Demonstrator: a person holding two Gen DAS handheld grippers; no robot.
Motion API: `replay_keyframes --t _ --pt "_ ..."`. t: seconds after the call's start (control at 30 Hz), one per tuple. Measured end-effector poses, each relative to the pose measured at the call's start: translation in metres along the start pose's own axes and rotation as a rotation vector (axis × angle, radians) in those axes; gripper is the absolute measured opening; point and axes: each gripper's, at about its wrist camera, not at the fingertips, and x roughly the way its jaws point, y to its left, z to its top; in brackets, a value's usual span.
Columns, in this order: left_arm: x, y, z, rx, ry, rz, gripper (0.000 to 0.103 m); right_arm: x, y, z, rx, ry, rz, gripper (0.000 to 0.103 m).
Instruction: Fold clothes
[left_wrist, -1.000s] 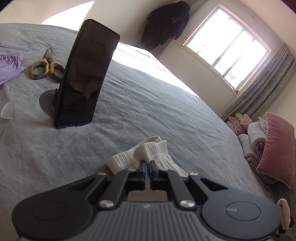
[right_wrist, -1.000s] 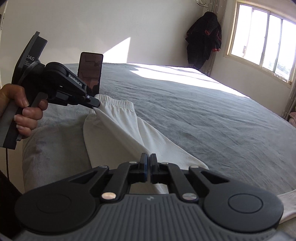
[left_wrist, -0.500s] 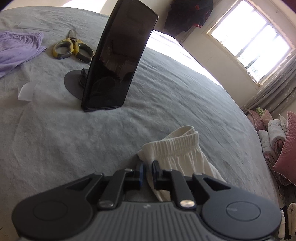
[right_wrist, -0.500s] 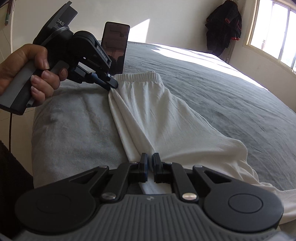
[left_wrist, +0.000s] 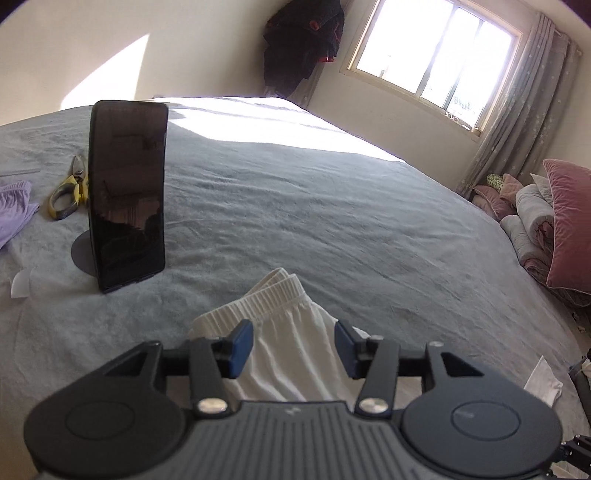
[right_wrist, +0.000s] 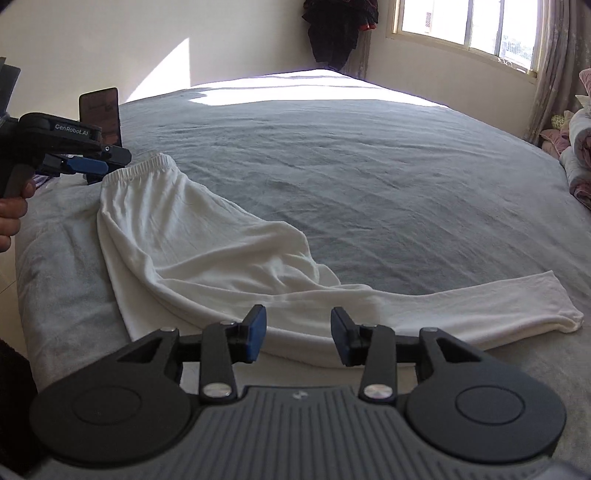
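A pair of white trousers (right_wrist: 207, 243) lies on the grey bedspread (right_wrist: 369, 177), waistband (right_wrist: 147, 166) at the far left, one leg reaching right to its cuff (right_wrist: 554, 306). My right gripper (right_wrist: 298, 334) is open and empty just above the trousers' near edge. My left gripper (left_wrist: 293, 345) is open and empty over the waistband end (left_wrist: 266, 295); in the right wrist view it (right_wrist: 110, 162) hovers just left of the waistband.
A black phone (left_wrist: 127, 192) stands upright on a round stand left of the waistband. Yellow-handled scissors (left_wrist: 68, 192) and a lilac garment (left_wrist: 13, 210) lie further left. Pink and grey pillows (left_wrist: 546, 229) are piled at the right. The bed's near edge (right_wrist: 26, 266) is at the left.
Both grippers were shut on the trousers and have opened, letting the fabric drop flat on the bed. The trousers now lie spread out, and both grippers have drawn back slightly.
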Motion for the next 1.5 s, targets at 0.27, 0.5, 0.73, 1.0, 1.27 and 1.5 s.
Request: replay_keyframes --t 0.27,0.5,0.73,1.0,1.27,1.5 --pt "0.036 -0.117 -0.033 0.251 0.169 -0.210 0.060 -0.025 -0.089 -0.024 0.204 0.055 -0.079 0.051" --pt "0.071 -0.206 -0.059 0.381 0.253 -0.253 0.062 -0.028 -0.145 -0.041 0.337 0.169 -0.105 0.051" --pt "0.116 -0.275 -0.080 0.431 0.314 -0.267 0.056 -0.050 -0.194 -0.055 0.424 0.156 -0.194 0.051" --pt "0.135 -0.318 -0.090 0.404 0.294 -0.282 0.003 -0.081 -0.240 -0.082 0.538 0.150 -0.251 0.051" --pt "0.096 -0.323 -0.080 0.310 0.226 -0.349 0.003 -0.100 -0.251 -0.092 0.611 0.116 -0.224 0.051" --pt "0.036 -0.323 -0.086 0.340 0.222 -0.446 0.003 -0.103 -0.252 -0.090 0.738 0.083 -0.104 0.053"
